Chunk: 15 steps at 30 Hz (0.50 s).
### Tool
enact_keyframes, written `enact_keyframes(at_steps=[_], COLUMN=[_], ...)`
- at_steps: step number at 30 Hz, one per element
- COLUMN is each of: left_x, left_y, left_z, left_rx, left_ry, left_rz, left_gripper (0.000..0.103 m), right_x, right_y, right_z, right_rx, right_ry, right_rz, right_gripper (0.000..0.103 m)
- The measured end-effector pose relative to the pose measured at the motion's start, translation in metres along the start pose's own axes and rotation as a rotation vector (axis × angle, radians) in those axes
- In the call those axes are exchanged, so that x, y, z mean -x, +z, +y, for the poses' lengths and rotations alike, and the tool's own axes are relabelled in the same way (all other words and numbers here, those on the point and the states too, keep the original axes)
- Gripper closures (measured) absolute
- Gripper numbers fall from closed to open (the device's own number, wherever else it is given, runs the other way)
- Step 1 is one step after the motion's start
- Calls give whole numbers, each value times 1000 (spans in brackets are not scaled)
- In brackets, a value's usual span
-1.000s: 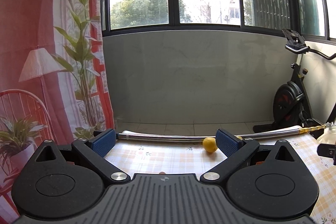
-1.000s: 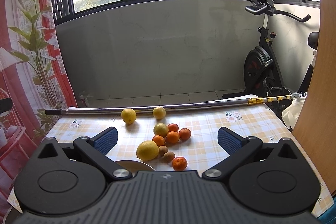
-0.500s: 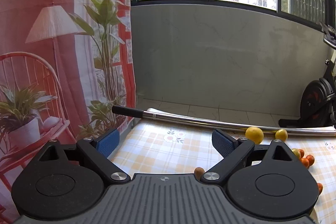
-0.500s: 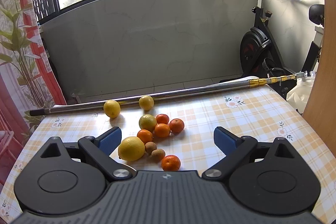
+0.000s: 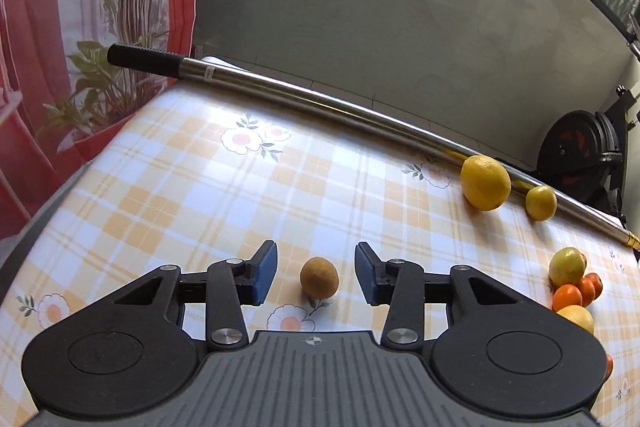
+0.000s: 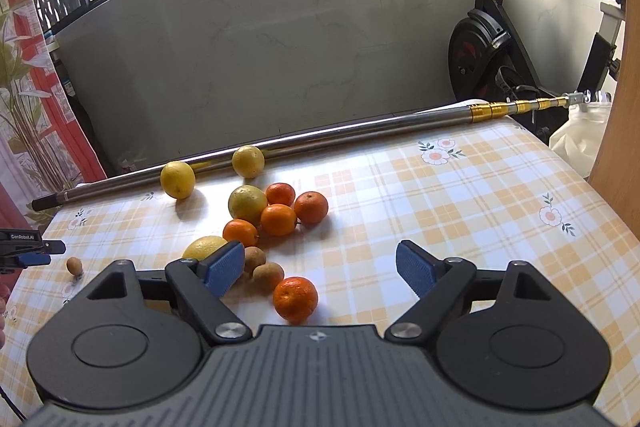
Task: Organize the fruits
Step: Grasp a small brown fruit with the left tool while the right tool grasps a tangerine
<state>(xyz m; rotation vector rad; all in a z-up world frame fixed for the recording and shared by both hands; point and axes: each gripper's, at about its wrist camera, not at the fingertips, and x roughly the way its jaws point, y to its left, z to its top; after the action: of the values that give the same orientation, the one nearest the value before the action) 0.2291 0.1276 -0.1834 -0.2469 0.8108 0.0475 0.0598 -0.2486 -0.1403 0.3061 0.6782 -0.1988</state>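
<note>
A small brown round fruit (image 5: 319, 277) lies on the checked tablecloth between the blue pads of my left gripper (image 5: 316, 273). Its jaws are closing, with a gap left on each side of the fruit. The right wrist view shows the same fruit (image 6: 74, 265) at the far left beside the left gripper's fingertips (image 6: 38, 253). My right gripper (image 6: 320, 269) hovers over a tangerine (image 6: 295, 298); its jaws are closing and the pads touch nothing. Two more brown fruits (image 6: 267, 277) lie by its left pad. Several tangerines (image 6: 278, 219) and lemons (image 6: 177, 179) cluster beyond.
A long metal pole (image 6: 360, 129) lies along the table's far edge, with two lemons (image 5: 485, 182) against it. An exercise bike (image 6: 488, 59) stands past the table's right corner, and a wooden panel (image 6: 624, 75) rises at the right. A plant-printed curtain (image 5: 100, 27) hangs at the left.
Both grippers have tipped down toward the table. The left one swung left and sank around the lone brown fruit, jaws narrowing sharply. The right one lowered over the fruit cluster, jaws narrowing a little.
</note>
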Motion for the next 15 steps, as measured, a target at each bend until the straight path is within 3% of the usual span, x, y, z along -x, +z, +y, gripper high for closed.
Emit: enact_keyframes(at_steps=[6,15], left_x=[-20,-28], left_y=[-2,-6], left_z=[-6,-6], left_rx=[-7,-56], left_ry=[-12,23], left_rz=[55,76], left_gripper=[67,69], right_x=[-10,-18], right_y=[-4,-9], right_z=[-13,-17], right_rx=[-34,-64], right_ry=[-11,-15], right_rz=[30,58], right_gripper=[20,21])
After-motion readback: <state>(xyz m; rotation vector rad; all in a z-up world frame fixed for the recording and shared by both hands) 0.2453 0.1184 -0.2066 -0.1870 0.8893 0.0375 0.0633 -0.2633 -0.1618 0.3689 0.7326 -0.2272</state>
